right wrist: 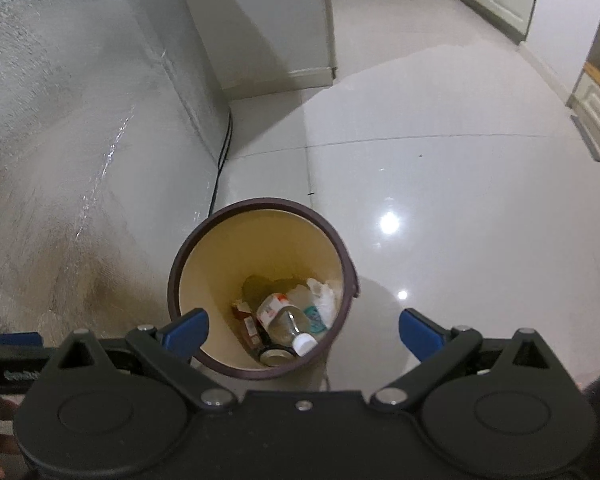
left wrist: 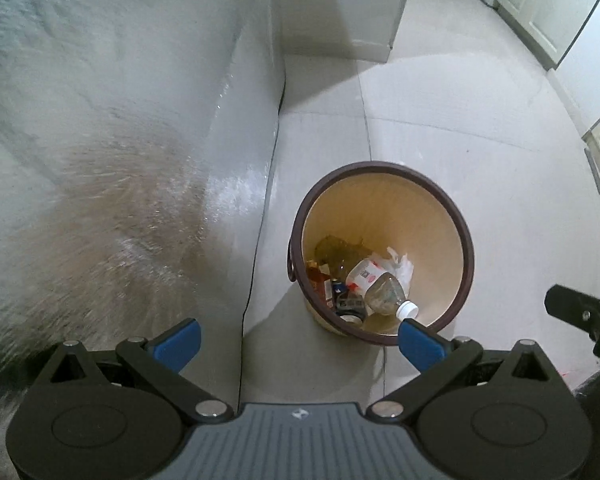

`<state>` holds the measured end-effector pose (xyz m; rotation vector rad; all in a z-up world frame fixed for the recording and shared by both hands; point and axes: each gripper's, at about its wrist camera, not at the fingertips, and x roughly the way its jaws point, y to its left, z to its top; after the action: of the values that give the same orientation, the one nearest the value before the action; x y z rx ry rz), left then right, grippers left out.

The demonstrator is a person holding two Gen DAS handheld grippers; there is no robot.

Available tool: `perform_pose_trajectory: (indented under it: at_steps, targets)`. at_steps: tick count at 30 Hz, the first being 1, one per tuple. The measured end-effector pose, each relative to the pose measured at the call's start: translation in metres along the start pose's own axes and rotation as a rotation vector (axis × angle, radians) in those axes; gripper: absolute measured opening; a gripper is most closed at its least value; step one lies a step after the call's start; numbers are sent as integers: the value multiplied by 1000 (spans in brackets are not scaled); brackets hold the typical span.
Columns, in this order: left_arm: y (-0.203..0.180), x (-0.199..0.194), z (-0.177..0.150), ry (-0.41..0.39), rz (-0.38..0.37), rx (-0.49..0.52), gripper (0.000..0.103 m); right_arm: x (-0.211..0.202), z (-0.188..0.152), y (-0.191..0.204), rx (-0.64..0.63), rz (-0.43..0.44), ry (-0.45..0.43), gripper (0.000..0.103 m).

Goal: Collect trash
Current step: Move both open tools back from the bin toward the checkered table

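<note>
Beside the foil-clad wall (right wrist: pixel 80 120), a trash-filled bin (right wrist: pixel 260 206) (both jaws released, empty).

The bin (right wrist: pixel 260 240) looks like smooth plastic, cream inside with a dark brown rim. Inside it lie a clear plastic bottle (right wrist: pixel 288 326) with a white cap, a crumpled white plastic bag (right wrist: pixel 324 300) and a metal can (right wrist: pixel 274 357). The floor tiles (right wrist: pixel 440 184) are glossy.

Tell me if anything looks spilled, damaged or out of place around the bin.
Nothing stands out. The bin stands upright on the floor, and the bottle, can and wrappers all lie inside it. No spill shows on the tiles. Both grippers are open and hold nothing.
</note>
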<state>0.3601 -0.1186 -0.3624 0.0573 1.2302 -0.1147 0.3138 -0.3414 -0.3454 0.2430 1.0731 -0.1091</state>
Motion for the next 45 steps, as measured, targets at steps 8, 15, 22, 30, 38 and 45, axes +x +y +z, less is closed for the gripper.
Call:
perform_pose_trajectory:
  at_steps: [8, 15, 22, 30, 38, 45]
  targets:
    - [-5, -52, -21, -71, -5, 23, 103, -42, -20, -7, -16, -23, -34, 102]
    - [-14, -95, -40, -123, -3, 69, 103, -82, -35, -17, -13, -48, -64, 102]
    - [-18, -149, -56, -187, -41, 63, 103, -137, -51, -22, 10, -19, -111, 102]
    - [-25, -227, -76, -315, -93, 96, 103, -219, -62, -19, -17, -12, -233, 102]
    - [-25, -311, -93, -477, -139, 117, 103, -296, -67, -15, -37, -13, -377, 102]
    - [-2, -383, -103, -623, -144, 102, 103, -353, -65, 3, -63, 18, -504, 102]
